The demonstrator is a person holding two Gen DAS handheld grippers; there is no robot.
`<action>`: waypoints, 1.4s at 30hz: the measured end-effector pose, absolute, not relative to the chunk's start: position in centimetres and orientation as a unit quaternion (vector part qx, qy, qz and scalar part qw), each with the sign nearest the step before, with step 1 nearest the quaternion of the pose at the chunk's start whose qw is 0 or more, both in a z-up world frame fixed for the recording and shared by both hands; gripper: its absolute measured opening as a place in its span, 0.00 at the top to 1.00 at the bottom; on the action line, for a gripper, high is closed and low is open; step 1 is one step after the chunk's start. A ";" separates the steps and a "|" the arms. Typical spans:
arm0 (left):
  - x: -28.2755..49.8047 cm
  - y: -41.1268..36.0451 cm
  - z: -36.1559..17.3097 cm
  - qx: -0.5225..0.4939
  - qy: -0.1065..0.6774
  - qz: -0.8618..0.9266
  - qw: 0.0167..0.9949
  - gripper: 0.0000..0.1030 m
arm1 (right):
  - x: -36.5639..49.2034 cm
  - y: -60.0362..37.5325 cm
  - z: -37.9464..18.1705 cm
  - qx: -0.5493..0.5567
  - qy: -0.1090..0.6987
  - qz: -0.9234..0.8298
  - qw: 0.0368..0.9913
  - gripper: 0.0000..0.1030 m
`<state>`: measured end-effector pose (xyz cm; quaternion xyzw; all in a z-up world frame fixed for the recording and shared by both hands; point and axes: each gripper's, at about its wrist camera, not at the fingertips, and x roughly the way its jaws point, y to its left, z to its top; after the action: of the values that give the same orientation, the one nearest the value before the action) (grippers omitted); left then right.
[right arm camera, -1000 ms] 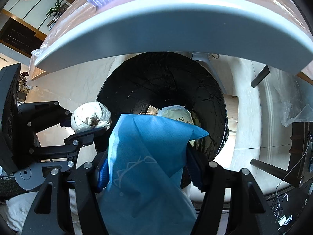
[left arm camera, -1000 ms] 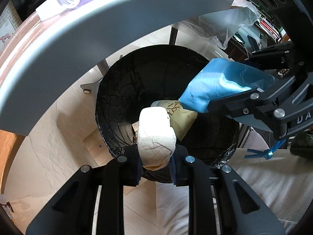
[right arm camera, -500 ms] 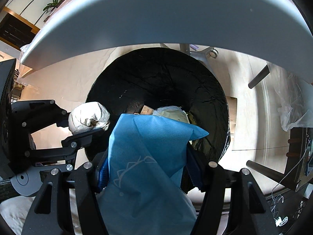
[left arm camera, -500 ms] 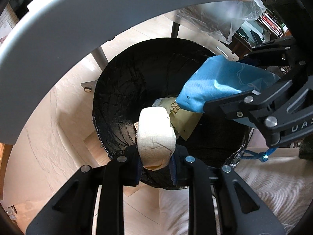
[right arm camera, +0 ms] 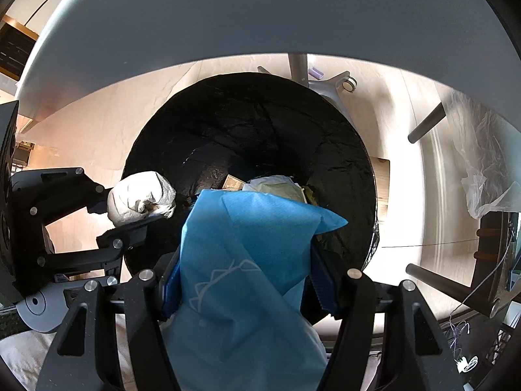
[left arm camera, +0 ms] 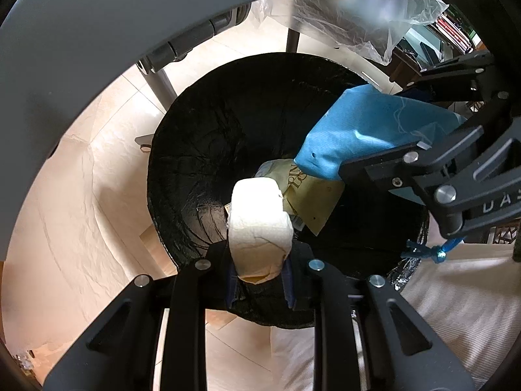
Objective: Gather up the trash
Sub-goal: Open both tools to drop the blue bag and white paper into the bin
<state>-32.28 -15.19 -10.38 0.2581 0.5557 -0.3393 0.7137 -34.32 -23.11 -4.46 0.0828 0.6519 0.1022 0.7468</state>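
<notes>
My left gripper (left arm camera: 259, 280) is shut on a crumpled white paper wad (left arm camera: 259, 224), held over the near rim of a round bin lined with a black bag (left arm camera: 208, 150). My right gripper (right arm camera: 244, 280) is shut on a blue fabric bag (right arm camera: 241, 260), held over the same bin (right arm camera: 254, 123). The wad also shows at the left of the right wrist view (right arm camera: 140, 197), the blue bag at the right of the left wrist view (left arm camera: 368, 130). A yellowish wrapper (left arm camera: 309, 192) and other scraps lie in the bin.
The grey edge of a table (left arm camera: 97, 32) arches over the bin in both views (right arm camera: 228, 16). Table legs (right arm camera: 298, 65) and a clear plastic sheet (right arm camera: 488, 176) stand on the pale floor. White cloth (left arm camera: 456, 309) lies at the lower right.
Both grippers have moved lower and closer to the bin, which now fills more of each view. Both still hold their loads.
</notes>
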 end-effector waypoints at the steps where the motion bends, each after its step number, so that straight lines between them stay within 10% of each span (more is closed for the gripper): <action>1: -32.3 -15.2 -10.4 0.259 0.556 -0.339 0.713 0.76 | -34.2 -23.1 -4.5 0.083 0.653 0.102 0.746 0.38; 15: -32.0 -15.6 -10.8 0.265 0.555 -0.339 0.712 0.75 | -34.0 -22.8 -5.0 0.068 0.656 0.098 0.745 0.38; 19: -32.1 -15.7 -10.7 0.272 0.549 -0.335 0.716 0.47 | -34.1 -22.9 -5.3 0.074 0.657 0.094 0.744 0.35; 42: -31.8 -14.7 -9.4 0.251 0.545 -0.328 0.730 0.37 | -34.3 -23.7 -5.1 0.094 0.648 0.090 0.750 0.17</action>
<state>-31.78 -14.74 -9.43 0.2514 0.5446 -0.3283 0.7297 -34.31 -23.66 -5.06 0.0942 0.6483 0.0896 0.7502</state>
